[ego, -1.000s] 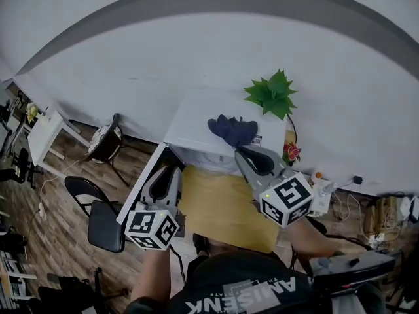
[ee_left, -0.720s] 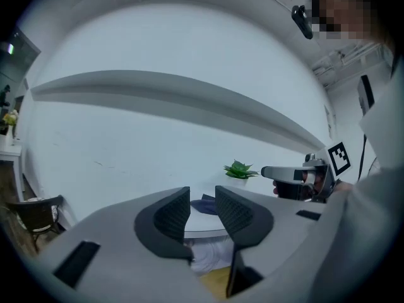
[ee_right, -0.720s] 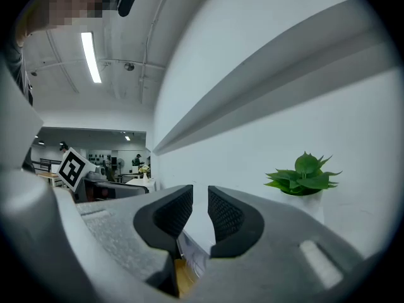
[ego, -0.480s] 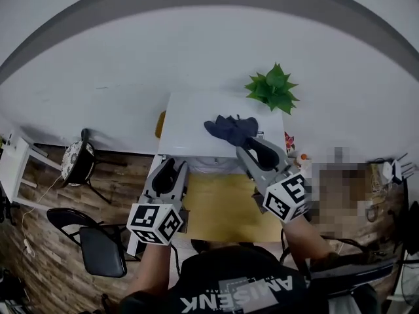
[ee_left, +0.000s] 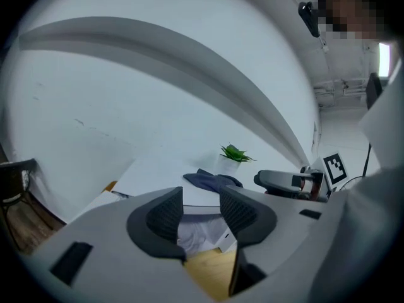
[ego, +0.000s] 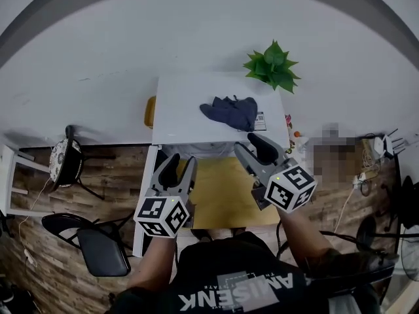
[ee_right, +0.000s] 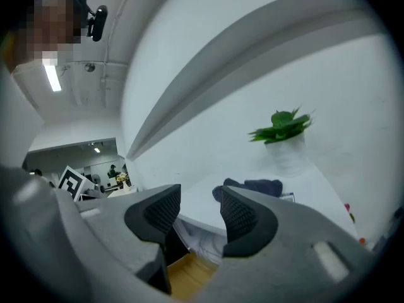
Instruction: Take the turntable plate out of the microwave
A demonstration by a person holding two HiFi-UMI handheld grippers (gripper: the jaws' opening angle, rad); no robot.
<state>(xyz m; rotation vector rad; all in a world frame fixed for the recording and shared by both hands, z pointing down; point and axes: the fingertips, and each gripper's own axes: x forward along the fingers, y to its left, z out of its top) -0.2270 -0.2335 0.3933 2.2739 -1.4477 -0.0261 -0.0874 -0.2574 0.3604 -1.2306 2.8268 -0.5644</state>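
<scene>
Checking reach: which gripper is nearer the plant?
Right. The right gripper is in front of the plant; the left gripper is farther back and off to its left. Both grippers' jaws are opening, empty.

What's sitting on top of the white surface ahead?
A crumpled dark blue cloth near the middle and a green plant at the far right corner of the white surface. Anything under the cloth is covered.

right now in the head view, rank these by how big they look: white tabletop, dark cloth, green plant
1. white tabletop, clearly the largest
2. dark cloth and green plant: they look about alike, so no ranking between them
</scene>
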